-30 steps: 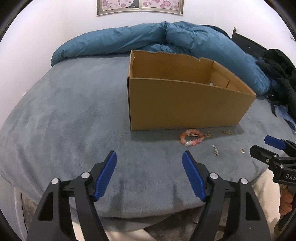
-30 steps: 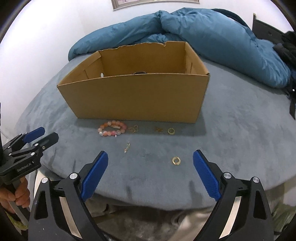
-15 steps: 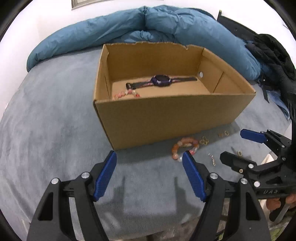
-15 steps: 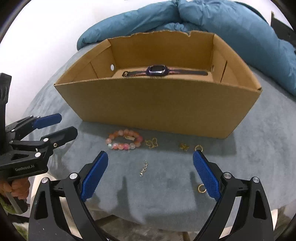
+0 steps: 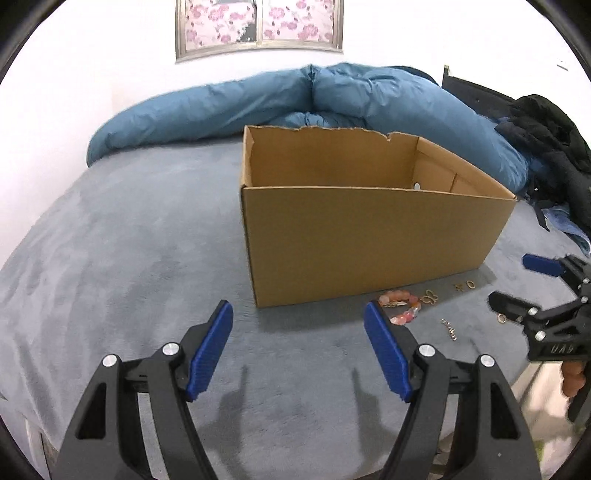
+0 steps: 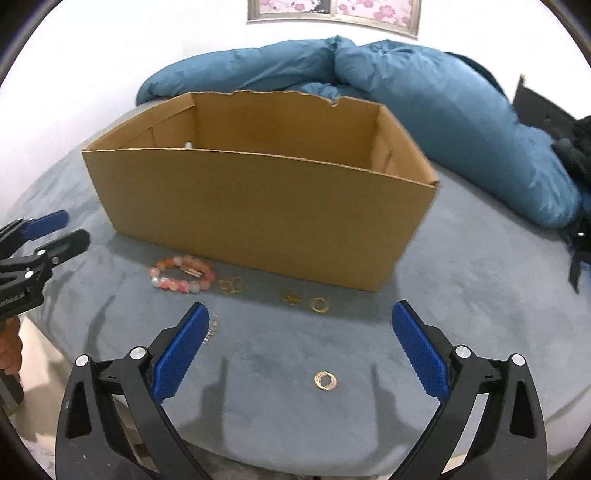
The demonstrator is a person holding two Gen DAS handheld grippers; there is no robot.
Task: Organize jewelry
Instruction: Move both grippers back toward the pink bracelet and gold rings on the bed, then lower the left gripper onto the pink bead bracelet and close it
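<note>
An open cardboard box (image 5: 369, 236) (image 6: 255, 218) stands on a grey bed; its floor is hidden from both views. In front of it lie a pink bead bracelet (image 6: 183, 274) (image 5: 400, 304), a gold butterfly charm (image 6: 229, 286), a small gold charm (image 6: 291, 298), a gold ring (image 6: 320, 305), a small chain piece (image 6: 211, 329) and a gold ring cluster (image 6: 325, 380). My left gripper (image 5: 299, 343) is open and empty, low over the bed left of the bracelet. My right gripper (image 6: 297, 347) is open and empty, over the nearest ring cluster.
A rolled blue duvet (image 5: 295, 99) lies behind the box. Dark clothes (image 5: 546, 140) are piled at the far right. The bed's front edge (image 6: 295, 461) runs just below the grippers. A framed flower picture (image 5: 258, 29) hangs on the white wall.
Both grippers have dropped lower and pulled back from the box; the watch and bracelet inside it no longer show. Both stay open.
</note>
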